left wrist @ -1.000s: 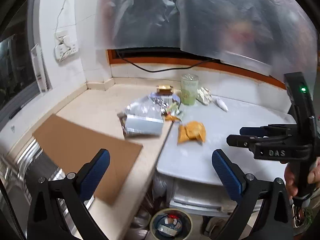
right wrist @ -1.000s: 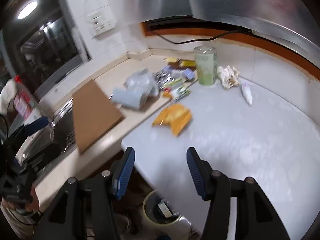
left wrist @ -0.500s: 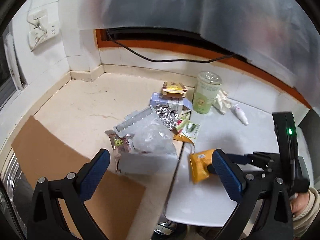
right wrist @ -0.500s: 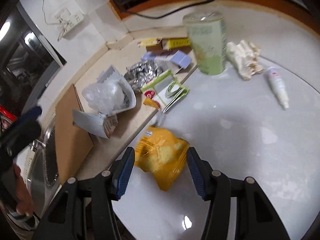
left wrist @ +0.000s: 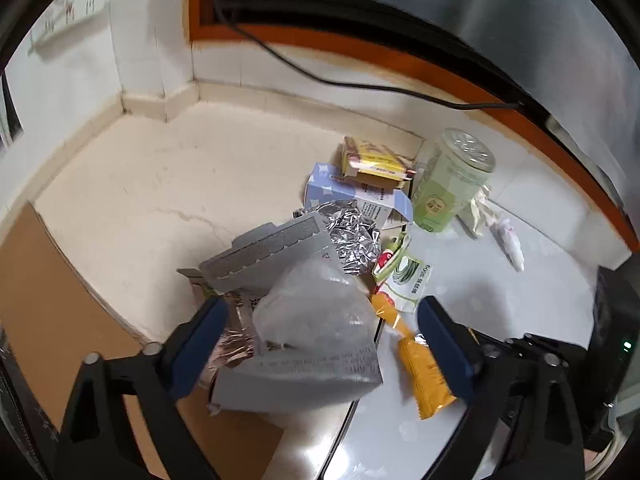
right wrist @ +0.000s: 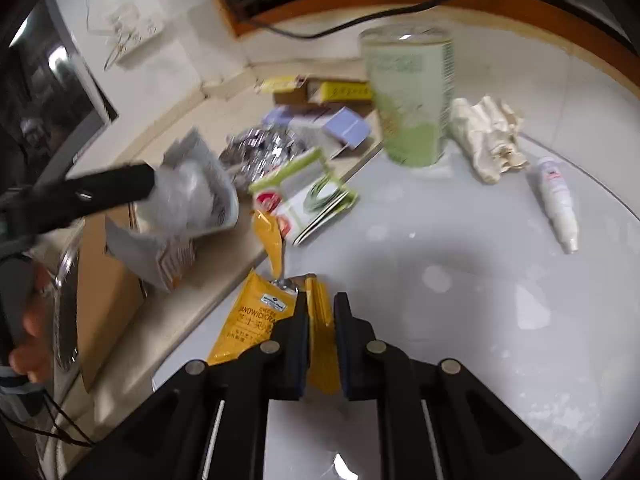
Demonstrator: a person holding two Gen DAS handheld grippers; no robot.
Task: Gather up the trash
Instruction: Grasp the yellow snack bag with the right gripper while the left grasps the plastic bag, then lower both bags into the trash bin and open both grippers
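Observation:
My right gripper [right wrist: 320,312] is shut on a yellow cracker wrapper [right wrist: 256,320] lying on the white table [right wrist: 480,320]. The wrapper [left wrist: 424,372] also shows in the left wrist view, with the right gripper behind it. My left gripper [left wrist: 320,332] is open, its fingers on either side of a grey packet with clear plastic [left wrist: 304,320] on the beige counter [left wrist: 160,192]. Crumpled foil [left wrist: 352,232], a green-and-white packet [left wrist: 404,276] and small boxes [left wrist: 368,160] lie beyond.
A green jar [right wrist: 412,96] stands upright at the table's back edge. A crumpled tissue [right wrist: 488,136] and a white tube [right wrist: 556,196] lie right of it. A brown cardboard sheet [left wrist: 36,312] covers the counter's near left. A black cable [left wrist: 320,76] runs along the wall.
Both grippers have moved in closer to the trash pile. The right gripper has closed on the yellow wrapper. The left gripper has come around the grey packet.

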